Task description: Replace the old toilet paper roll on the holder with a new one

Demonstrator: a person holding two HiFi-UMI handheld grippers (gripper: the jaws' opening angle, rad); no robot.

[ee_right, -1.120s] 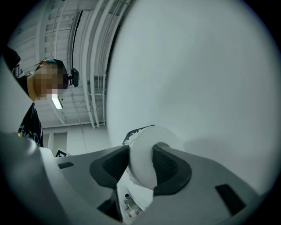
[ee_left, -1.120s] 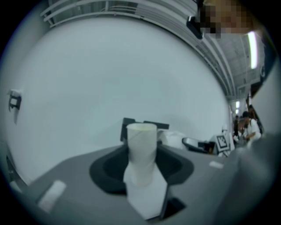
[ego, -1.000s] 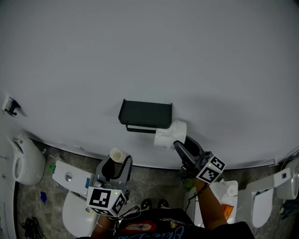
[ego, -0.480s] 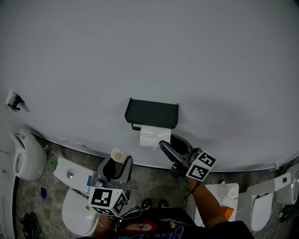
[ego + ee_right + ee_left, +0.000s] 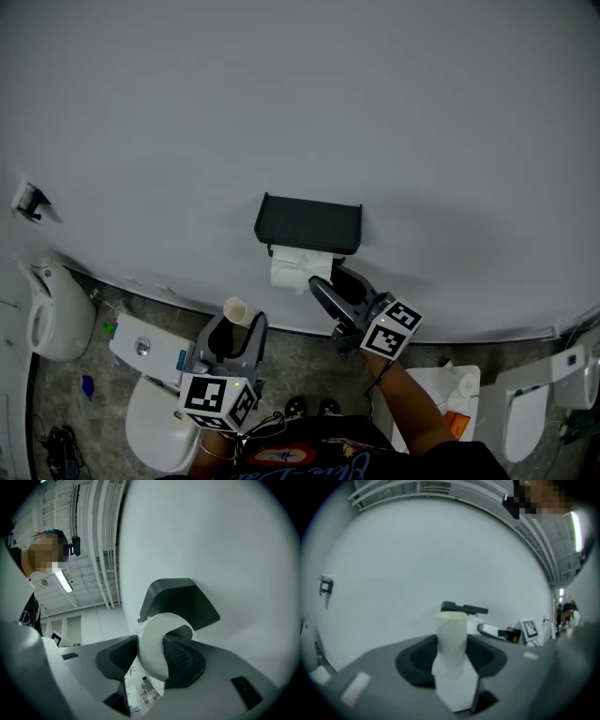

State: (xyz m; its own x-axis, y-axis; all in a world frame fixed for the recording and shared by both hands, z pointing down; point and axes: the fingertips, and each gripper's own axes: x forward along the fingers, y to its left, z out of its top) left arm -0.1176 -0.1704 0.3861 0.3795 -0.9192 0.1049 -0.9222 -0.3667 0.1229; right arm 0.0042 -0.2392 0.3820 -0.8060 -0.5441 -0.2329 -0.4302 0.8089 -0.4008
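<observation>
A black holder (image 5: 309,225) hangs on the white wall. Right under it sits a white toilet paper roll (image 5: 296,269), and my right gripper (image 5: 322,282) is shut on the roll's wall. In the right gripper view one jaw sits inside the core of the roll (image 5: 154,653) and the other outside, with the holder (image 5: 180,602) just behind. My left gripper (image 5: 234,325) hangs lower left, shut on a bare cardboard tube (image 5: 234,310). That tube (image 5: 451,641) stands upright between the jaws, and the holder (image 5: 464,608) shows far beyond it.
A white toilet (image 5: 150,403) stands on the marbled floor at the lower left, with another white fixture (image 5: 52,323) further left. A small hook (image 5: 26,201) is on the wall at the left. White fixtures (image 5: 525,403) stand at the lower right.
My right gripper has carried the white roll leftward, from off the holder's right end to directly under the holder. The left gripper with the tube has barely moved.
</observation>
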